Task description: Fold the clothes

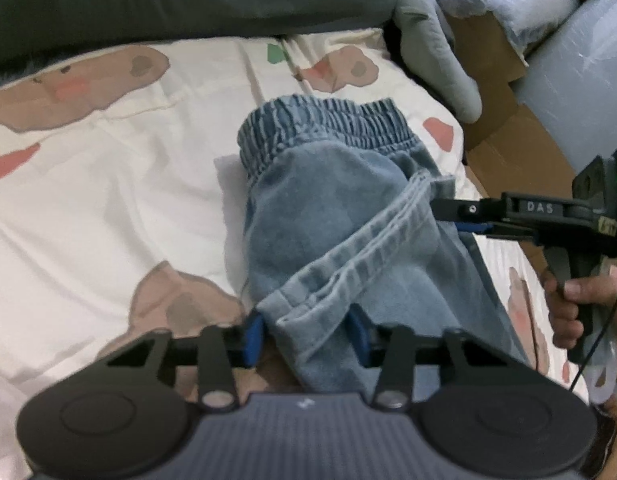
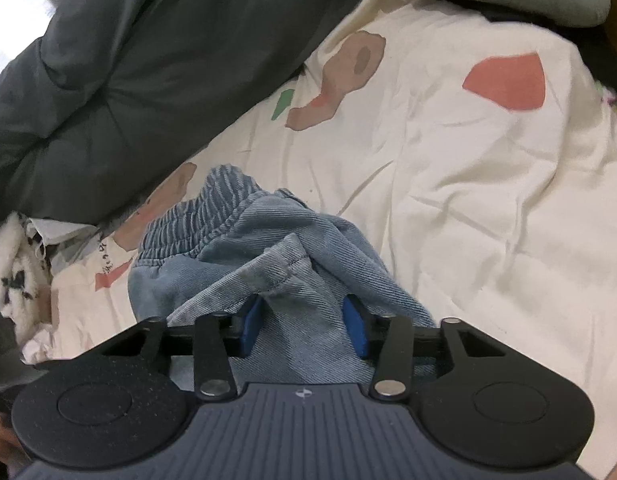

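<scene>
Cream bedsheet (image 1: 108, 184) with blotchy prints fills most of both views, dark duvet (image 2: 128, 60) along the top. Light denim pants (image 1: 328, 208) lie mid-frame, elastic waistband (image 1: 320, 128) at the far end, long axis running back toward the grippers. Left gripper (image 1: 306, 338) pinches the near hem corner; right gripper (image 2: 304, 326) is clamped on bunched denim too, coming in from the right edge.

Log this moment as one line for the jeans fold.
stage: folding hem toward waistband | left gripper: jeans hem between pads | right gripper: denim between pads | surface: patterned bedsheet
</scene>
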Motion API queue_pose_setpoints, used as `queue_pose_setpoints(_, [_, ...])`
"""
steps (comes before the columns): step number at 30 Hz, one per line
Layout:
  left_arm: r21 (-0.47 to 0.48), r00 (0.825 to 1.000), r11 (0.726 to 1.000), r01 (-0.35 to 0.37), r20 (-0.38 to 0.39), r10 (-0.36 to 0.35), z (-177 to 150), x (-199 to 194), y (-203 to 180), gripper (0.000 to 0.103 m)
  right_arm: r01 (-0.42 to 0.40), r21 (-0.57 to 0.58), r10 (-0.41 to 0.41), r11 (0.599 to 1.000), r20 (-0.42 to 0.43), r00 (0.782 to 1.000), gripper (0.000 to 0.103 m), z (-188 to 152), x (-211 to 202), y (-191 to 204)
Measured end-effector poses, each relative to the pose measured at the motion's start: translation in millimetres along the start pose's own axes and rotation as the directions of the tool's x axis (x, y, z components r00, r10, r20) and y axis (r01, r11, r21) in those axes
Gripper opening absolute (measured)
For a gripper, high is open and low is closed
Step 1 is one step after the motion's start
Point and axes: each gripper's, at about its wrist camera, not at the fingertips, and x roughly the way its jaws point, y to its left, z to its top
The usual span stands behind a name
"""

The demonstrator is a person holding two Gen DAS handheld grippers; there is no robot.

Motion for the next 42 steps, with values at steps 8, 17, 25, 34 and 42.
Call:
queue_pose_setpoints(8, [0.105, 0.999, 0.993, -0.050, 0.016, 0.048, 0, -22, -17, 0.024, 0.030, -0.015, -0.030, 0.999, 0.000, 1.000, 0.006, 2, -18, 9])
queue_pose_setpoints(17, [0.095, 0.998, 0.994, -0.059, 0.017, 0.057, 1, -16, -16, 0.022, 0.014, -0.054, -0.015, 0.998, -0.019, 1.000, 0.044, 9, 3, 6])
queue_pose_setpoints(25, [0.113, 0.998, 0.992, -0.061, 0.018, 0.059, 3, -20, -20, 0.020, -0.067, -0.075, 0.066, 0.995, -0.018, 0.998, 0.005, 2, -1, 10])
queue_pose_setpoints(34, [0.135, 0.995, 0.990, -0.035, 0.098, 0.022, 21, -43, -39, 0.018, 0.001, -0.085, 0.009, 0.996, 0.117, 0.993, 0.005, 8, -48, 36])
queue_pose_setpoints(42, [0.175, 0.991, 0.984, -0.031, 0.136, 0.007, 60, -43, -49, 0.018, 0.027, -0.036, -0.020, 0.999, 0.181, 0.983, 0.005, 33, -58, 32])
